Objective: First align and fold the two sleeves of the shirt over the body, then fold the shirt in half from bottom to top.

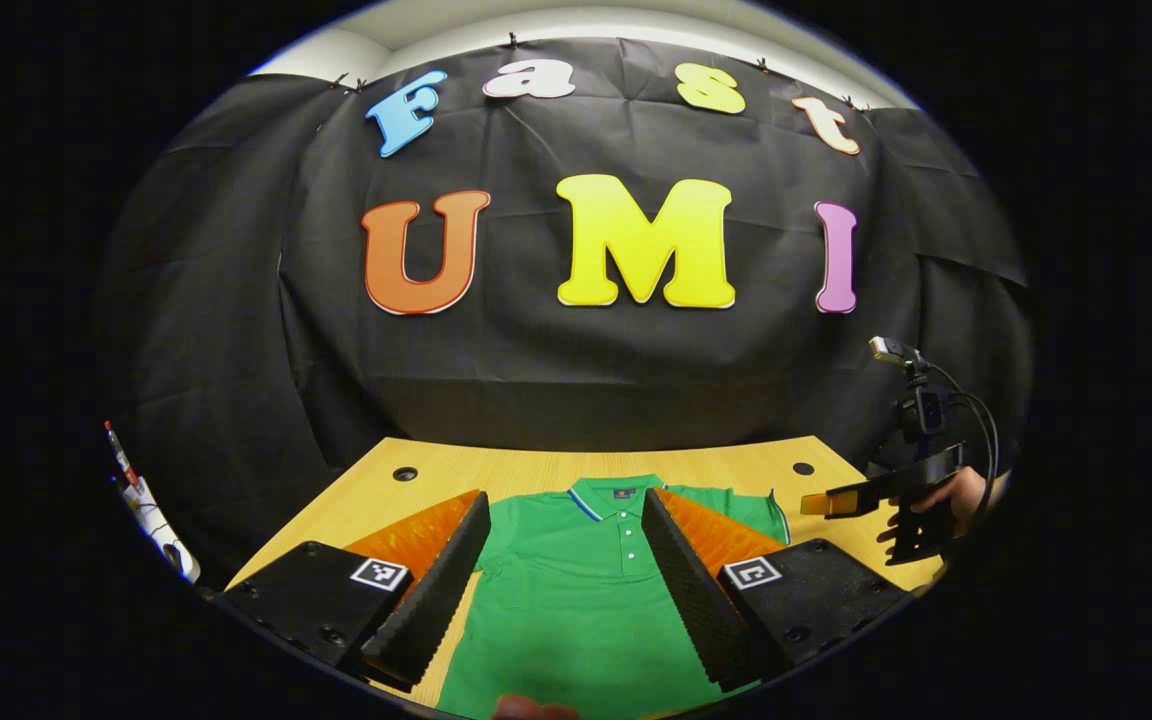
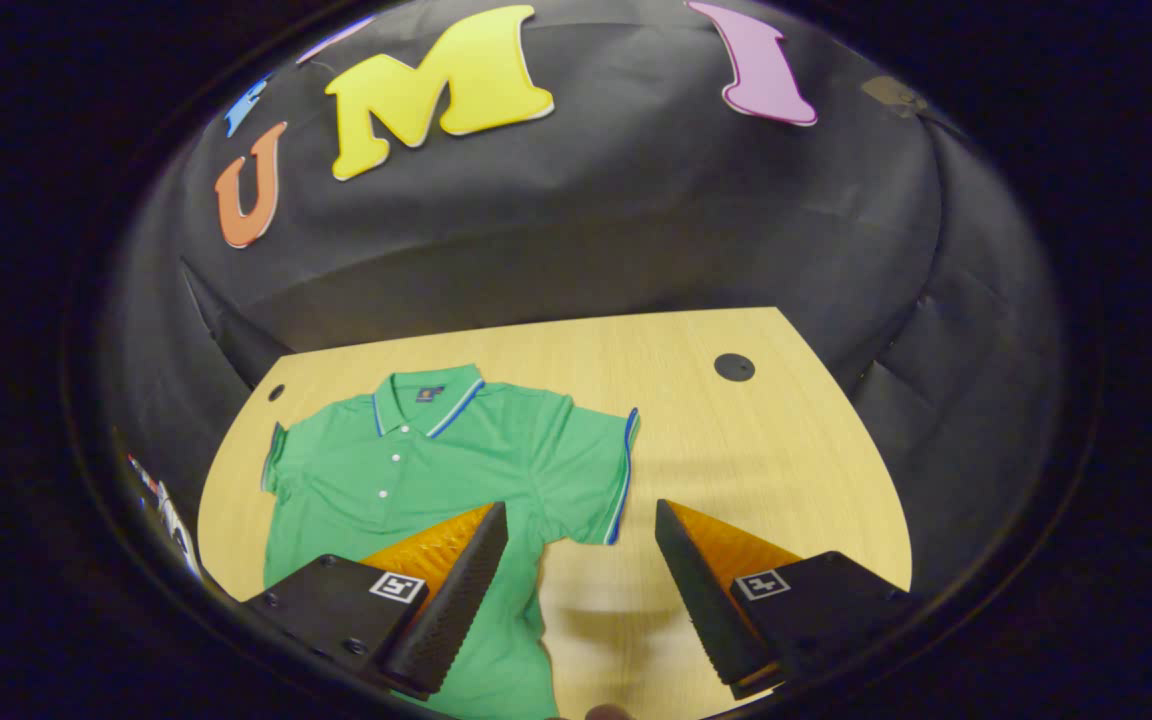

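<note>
here green shirt [image 2: 416, 470] flat on table [image 2: 736, 450], below both grippers, left gripper [image 1: 566, 560] and right gripper [image 2: 581, 570] spread wide, empty; collar label probably too small to read.

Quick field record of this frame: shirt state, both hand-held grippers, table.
shirt: green polo shirt, flat on its back, collar toward the wall, both sleeves spread out, no fold made yet
left hand-held gripper: open, above the shirt body, apart from it
right hand-held gripper: open, near the trimmed sleeve, not touching it
table: wooden table, round cable hole near the back
task stage: not started
</note>
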Demonstrator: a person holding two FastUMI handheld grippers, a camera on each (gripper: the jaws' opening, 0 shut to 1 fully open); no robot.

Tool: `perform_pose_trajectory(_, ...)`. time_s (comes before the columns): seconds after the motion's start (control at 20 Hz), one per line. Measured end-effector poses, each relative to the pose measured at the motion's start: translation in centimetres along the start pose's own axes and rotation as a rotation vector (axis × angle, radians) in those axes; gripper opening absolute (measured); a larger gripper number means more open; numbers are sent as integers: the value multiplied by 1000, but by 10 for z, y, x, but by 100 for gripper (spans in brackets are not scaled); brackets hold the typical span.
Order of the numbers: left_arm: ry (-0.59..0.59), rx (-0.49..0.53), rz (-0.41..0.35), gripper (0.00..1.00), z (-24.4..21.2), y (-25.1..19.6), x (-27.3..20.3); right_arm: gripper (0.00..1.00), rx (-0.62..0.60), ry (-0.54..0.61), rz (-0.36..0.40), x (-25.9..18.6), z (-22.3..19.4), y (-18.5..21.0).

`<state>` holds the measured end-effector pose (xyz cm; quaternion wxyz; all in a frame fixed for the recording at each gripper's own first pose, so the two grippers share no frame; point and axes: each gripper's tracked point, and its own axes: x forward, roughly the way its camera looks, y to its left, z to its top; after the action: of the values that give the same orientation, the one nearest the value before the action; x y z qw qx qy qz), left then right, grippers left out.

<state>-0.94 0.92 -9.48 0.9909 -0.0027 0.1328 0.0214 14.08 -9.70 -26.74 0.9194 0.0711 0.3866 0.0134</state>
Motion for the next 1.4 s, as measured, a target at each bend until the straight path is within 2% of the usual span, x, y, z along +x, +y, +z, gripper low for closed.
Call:
perform_pose_trajectory(0.05,10,-1,7,99,-2,1,2,96,10,16,-1,16,1,-4)
perform_pose_trajectory(0.15,26,-1,21,99,-6,2,5,94,35,49,-4,46,1,-10)
perform_pose_trajectory(0.2,35,-2,26,99,-8,3,6,98,41,59,-6,58,0,-13)
perform_pose_trajectory(0.3,49,-2,42,99,-12,4,9,98,46,75,-14,81,0,-17)
perform_pose_trajectory(0.6,88,-8,70,99,-22,4,17,97,88,106,-30,121,-1,-27)
perform_pose_trajectory(0.7,93,-1,73,99,-23,2,18,78,74,119,-43,130,-5,-29)
perform_pose_trajectory(0.75,94,4,73,99,-22,2,18,72,72,132,-41,133,-9,-27)
perform_pose_trajectory(0.8,95,8,74,99,-22,1,19,71,64,142,-43,131,-12,-25)
perform_pose_trajectory(0.85,96,12,75,99,-22,2,19,66,41,130,-50,140,-8,-28)
perform_pose_trajectory(0.9,96,15,77,99,-21,2,18,48,15,140,-82,138,-11,-35)
perform_pose_trajectory(1.0,96,22,79,99,-21,3,17,12,33,127,-72,140,-6,-33)
perform_pose_trajectory(1.05,94,23,82,99,-21,4,17,14,58,117,-63,138,-6,-34)
perform_pose_trajectory(1.1,92,23,84,99,-20,5,16,3,73,119,-55,140,-4,-33)
perform_pose_trajectory(1.15,93,20,88,99,-21,7,15,1,82,123,-54,138,-4,-35)
perform_pose_trajectory(1.4,103,-11,111,99,-29,21,12,3,172,69,-16,120,20,-27)
